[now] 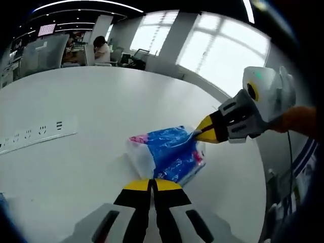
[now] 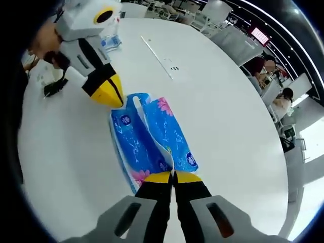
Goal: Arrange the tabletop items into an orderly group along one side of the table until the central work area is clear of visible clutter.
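Note:
A blue tissue pack (image 1: 172,152) with pink flowers lies on the round white table (image 1: 91,101). In the left gripper view my left gripper (image 1: 152,183) has its jaws closed at the pack's near edge, pinching the wrap there. My right gripper (image 1: 198,135) comes in from the right, pinching a fold of wrap on the far side. In the right gripper view the tissue pack (image 2: 152,136) stretches away from my right gripper (image 2: 173,176), shut on a raised ridge of wrap. My left gripper (image 2: 115,98) meets the pack's far corner.
A socket strip (image 1: 35,135) is set flush in the table, seen again as the socket strip (image 2: 159,56). A clear plastic item (image 2: 110,41) and a small black object (image 2: 53,88) sit near the table's edge. People sit at desks (image 1: 101,50) beyond.

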